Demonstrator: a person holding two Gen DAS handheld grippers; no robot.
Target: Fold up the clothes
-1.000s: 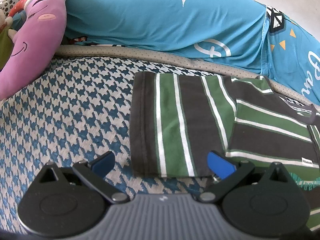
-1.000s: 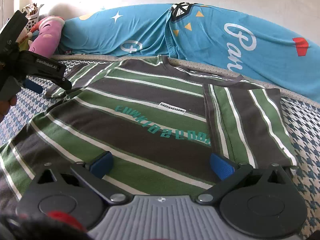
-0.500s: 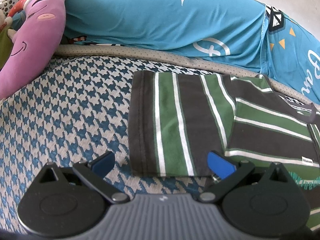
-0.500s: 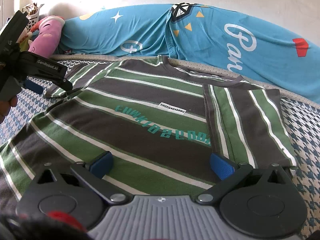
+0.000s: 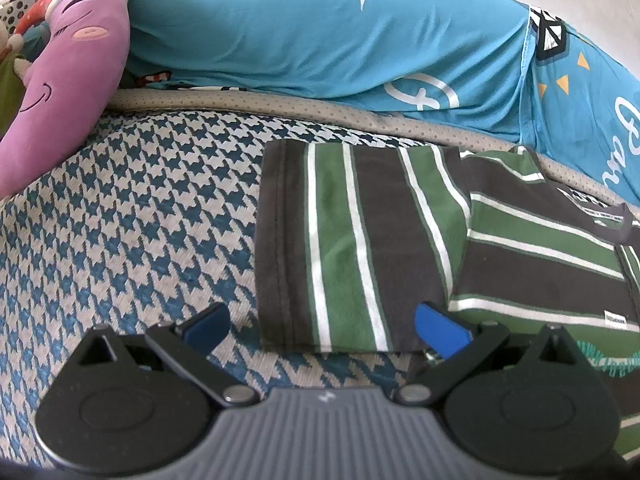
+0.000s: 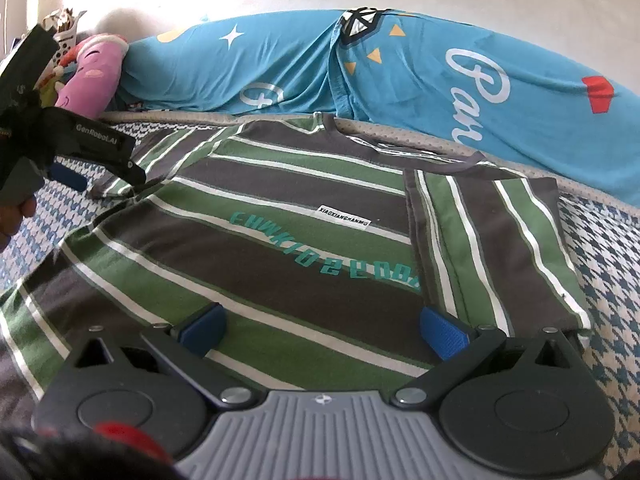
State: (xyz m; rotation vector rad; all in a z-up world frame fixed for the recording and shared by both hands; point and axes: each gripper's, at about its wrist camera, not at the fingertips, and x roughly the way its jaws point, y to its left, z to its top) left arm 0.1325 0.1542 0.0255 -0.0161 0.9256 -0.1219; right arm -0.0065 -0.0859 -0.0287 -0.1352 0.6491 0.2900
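On one houndstooth cover (image 5: 140, 208), one striped shirt (image 6: 280, 240), two spread grippers (image 5: 320, 328).

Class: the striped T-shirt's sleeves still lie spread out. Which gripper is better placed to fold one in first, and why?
Probably left: the left gripper, jaws open, faces the near edge of the left sleeve. The right gripper sits over the shirt body.

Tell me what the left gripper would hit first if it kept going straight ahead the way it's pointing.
Probably the striped shirt's left sleeve, lying flat just ahead of the open left gripper; beyond it, the blue pillow. Depth is uncertain.
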